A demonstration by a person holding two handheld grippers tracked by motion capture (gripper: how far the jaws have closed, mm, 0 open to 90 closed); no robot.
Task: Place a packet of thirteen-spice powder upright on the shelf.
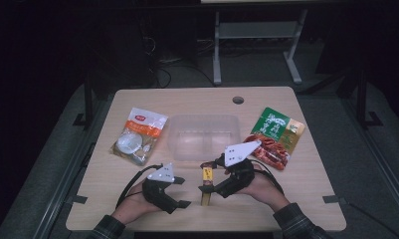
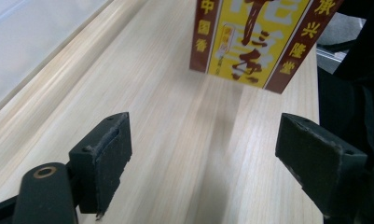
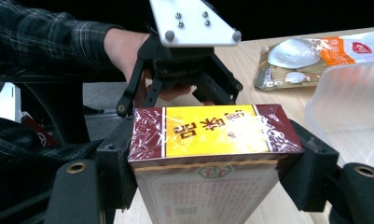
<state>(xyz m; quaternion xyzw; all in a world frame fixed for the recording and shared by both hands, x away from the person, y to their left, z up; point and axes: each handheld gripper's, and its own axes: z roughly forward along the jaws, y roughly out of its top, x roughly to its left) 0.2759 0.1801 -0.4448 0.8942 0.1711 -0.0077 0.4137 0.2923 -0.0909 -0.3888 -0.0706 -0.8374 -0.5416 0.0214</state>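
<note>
**Carrying the boxed incense to the clear tub**

Left to right. Left hand-held gripper (image 1: 183,193): spread wide, nothing between the pads, low over the near tabletop (image 1: 137,209); best kept clear of the box's path. Right hand-held gripper (image 3: 208,154): pinching the yellow-and-maroon box (image 3: 212,128) across its wrapped end, box upright near the middle of the near edge, just right of the left one. Slippery film, so steady squeeze, no twisting. Probably next: lift straight, move far toward the clear tub (image 1: 202,137), lower inside its walls before letting go. Snack pouch (image 1: 139,135) far left, green-and-red pouch (image 1: 276,137) far right; leave both.
</note>
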